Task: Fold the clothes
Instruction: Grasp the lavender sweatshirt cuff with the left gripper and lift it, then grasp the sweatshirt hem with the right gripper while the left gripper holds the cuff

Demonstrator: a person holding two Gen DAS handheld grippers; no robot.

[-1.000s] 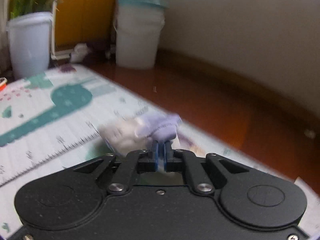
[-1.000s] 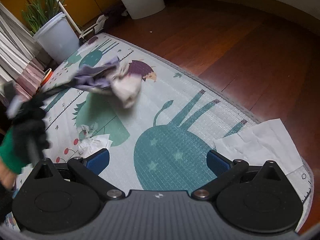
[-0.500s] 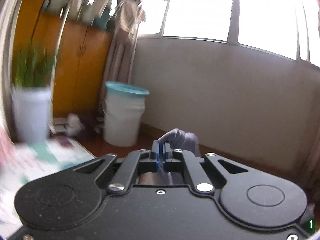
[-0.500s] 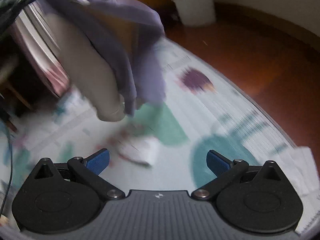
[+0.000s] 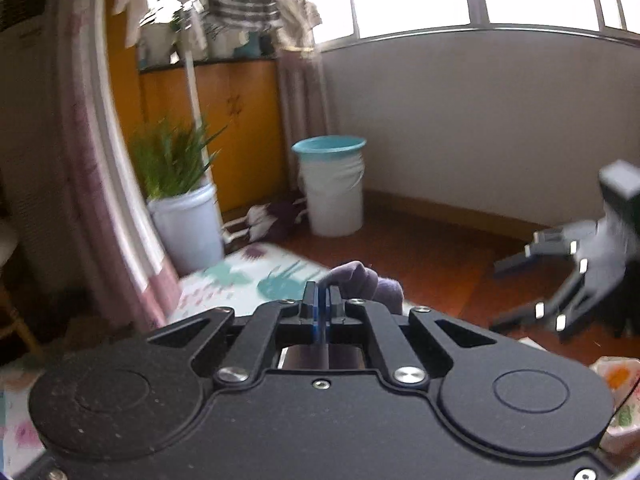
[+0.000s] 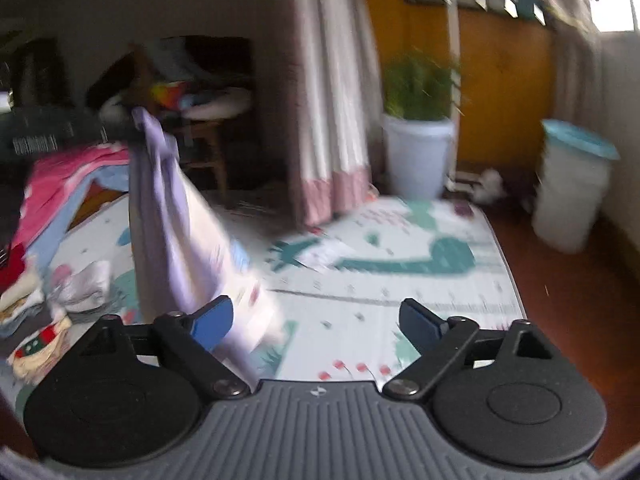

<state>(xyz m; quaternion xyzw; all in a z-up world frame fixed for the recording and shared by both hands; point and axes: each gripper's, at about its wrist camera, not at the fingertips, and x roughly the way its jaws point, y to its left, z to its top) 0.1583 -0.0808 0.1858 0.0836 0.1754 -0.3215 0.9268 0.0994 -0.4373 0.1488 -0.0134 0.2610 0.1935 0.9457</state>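
Play mat (image 6: 400, 280), dinosaur print with a ruler scale along one edge, its numerals blurred beyond reading. Lilac garment (image 6: 168, 216), hanging above the mat, its top edge pinched in the left gripper (image 5: 322, 300), jaws pressed together. Right gripper (image 6: 316, 320), jaws spread, empty, beside the cloth. Clothes pile (image 6: 60, 184), left. Potted plant (image 6: 420, 120). No legible labels.

hanging garment (image 6: 168, 216) blocks left, mat (image 6: 400, 280) open right

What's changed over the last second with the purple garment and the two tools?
The left tool lifted the purple garment off the play mat; it now hangs clear, beside the right tool. Unchanged: left shut on the cloth, right open and empty.
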